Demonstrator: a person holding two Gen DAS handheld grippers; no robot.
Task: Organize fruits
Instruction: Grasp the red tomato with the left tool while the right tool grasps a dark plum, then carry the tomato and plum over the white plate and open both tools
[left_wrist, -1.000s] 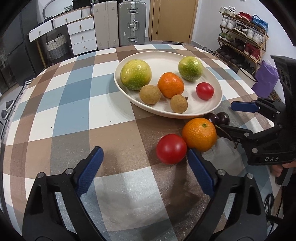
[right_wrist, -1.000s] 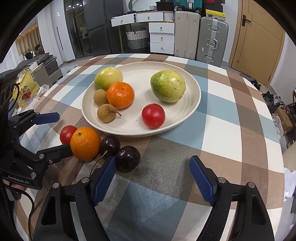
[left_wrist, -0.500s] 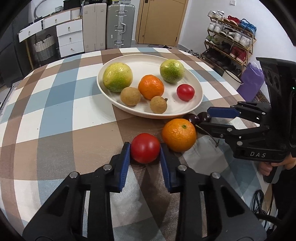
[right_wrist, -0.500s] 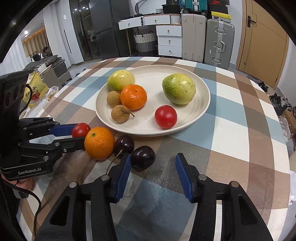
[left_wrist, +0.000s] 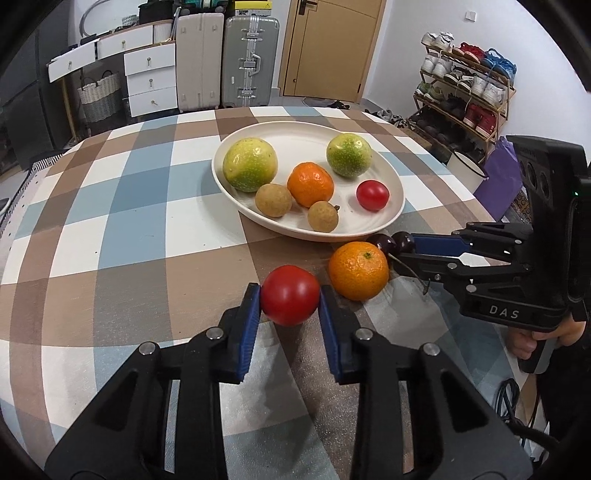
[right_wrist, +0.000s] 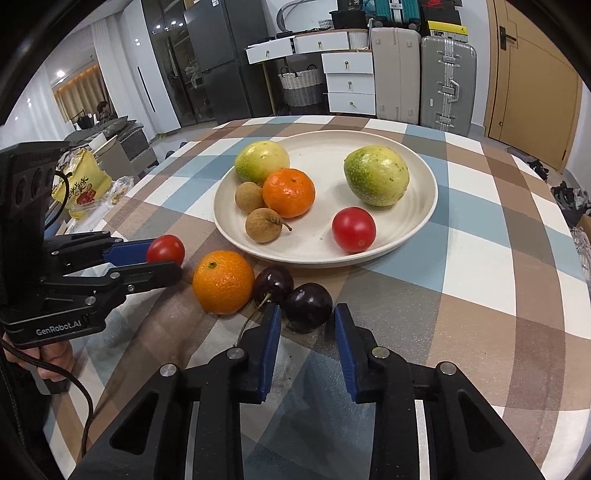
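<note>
the tomato (left_wrist: 290, 294) on the table sits pinched between the blue pads of the left gripper (left_wrist: 290, 301), whose jaws are closed on its two sides; in the right wrist view the same tomato (right_wrist: 165, 250) shows at the tip of that gripper (right_wrist: 162, 258). the right gripper (right_wrist: 307, 319) has just been closing its jaws, with a dark cherry (right_wrist: 308, 306) between them; its pads look close against the cherry's sides, and in the left wrist view the pads (left_wrist: 436, 243) reach to the cherries (left_wrist: 393, 242). a second cherry (right_wrist: 272, 284) lies touching the first, its stem running toward the left pad. just beside it on the cloth rests an orange (right_wrist: 223, 282), between the cherries and the tomato. behind these, a white plate (right_wrist: 424, 206) holds two green-yellow fruits (right_wrist: 376, 175) (right_wrist: 261, 160), another orange (right_wrist: 289, 192), two brown longans (right_wrist: 263, 225) (right_wrist: 249, 197) and a second tomato (right_wrist: 354, 229). all stand on a table (right_wrist: 480, 280) with a checked cloth of brown, blue and white. a hand (right_wrist: 51, 360) holds the left gripper's handle, and another hand (left_wrist: 535, 338) grips the right one. suitcases (right_wrist: 447, 85) and white drawers (right_wrist: 349, 83) stand at the far wall.
</note>
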